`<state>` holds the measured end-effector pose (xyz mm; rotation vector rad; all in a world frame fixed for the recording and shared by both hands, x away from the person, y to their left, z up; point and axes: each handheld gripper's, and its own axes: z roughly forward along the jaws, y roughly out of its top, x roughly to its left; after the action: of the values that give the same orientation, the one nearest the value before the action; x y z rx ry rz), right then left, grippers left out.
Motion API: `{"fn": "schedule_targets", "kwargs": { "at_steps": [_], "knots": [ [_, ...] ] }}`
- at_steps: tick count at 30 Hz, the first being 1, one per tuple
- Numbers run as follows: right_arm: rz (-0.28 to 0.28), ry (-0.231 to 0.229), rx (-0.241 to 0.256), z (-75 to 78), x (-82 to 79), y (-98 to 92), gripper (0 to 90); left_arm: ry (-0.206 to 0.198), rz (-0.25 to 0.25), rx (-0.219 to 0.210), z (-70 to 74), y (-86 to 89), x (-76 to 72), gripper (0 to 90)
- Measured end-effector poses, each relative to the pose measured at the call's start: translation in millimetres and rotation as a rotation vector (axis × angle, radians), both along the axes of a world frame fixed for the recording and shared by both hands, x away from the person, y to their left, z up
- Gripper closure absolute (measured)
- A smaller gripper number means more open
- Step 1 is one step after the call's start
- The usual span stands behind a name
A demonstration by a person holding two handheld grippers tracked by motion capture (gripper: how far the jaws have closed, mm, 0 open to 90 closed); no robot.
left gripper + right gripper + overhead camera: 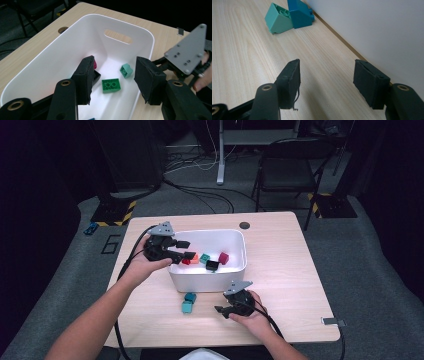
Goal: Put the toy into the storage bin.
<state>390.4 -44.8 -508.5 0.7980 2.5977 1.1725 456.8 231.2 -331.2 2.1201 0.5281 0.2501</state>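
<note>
Black padded jaws of the left gripper [186, 249] stand wide apart and empty, reached in over the left rim of the white bin [240, 270] by a hand angled from the table's left; a green brick [111, 85] and a mint brick [126, 70] lie on the bin floor beyond them. Near the table's front edge the right gripper [220, 309] lies low, gaping wide, holding nothing, beside the bin's outer wall; a teal block [300, 13] and a mint block [278, 20] touch each other ahead of it, bare wood between.

Black tongs [181, 249] — grey triangular plates, black cables, bare forearms.
</note>
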Motion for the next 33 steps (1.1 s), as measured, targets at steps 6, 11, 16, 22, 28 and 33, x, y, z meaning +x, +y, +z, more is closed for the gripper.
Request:
{"fn": "schedule_targets", "kwargs": {
  "at_steps": [6, 11, 16, 22, 28, 33],
  "knots": [
    [0.003, -0.001, 0.0, -0.1, -0.1, 0.2, 38.0, 0.003, -0.034, -0.011, -0.2, 13.7, -22.2, 49.9],
    [0.001, -0.002, 0.0, -0.1, 0.0, 0.3, 38.0, 0.0, -0.035, -0.014, -2.8, 24.6, -35.0, 50.0],
    [0.002, -0.003, -0.005, -0.4, -0.5, 1.2, 38.0, 0.009, -0.031, -0.009, -13.2, 33.6, -47.2, 50.3],
    [-0.004, -0.001, -0.001, -0.1, -1.0, 1.2, 38.0, 0.031, -0.028, 0.017, -31.9, 40.2, -58.6, 50.5],
    [0.002, -0.007, 0.001, -0.1, -1.2, 2.0, 38.0, 0.045, -0.025, 0.025, -57.4, 41.9, -65.3, 50.5],
    [0.003, -0.008, -0.003, -0.5, -1.1, 2.1, 38.0, 0.059, -0.017, 0.041, -81.9, 42.3, -68.7, 50.5]
  ]
}}
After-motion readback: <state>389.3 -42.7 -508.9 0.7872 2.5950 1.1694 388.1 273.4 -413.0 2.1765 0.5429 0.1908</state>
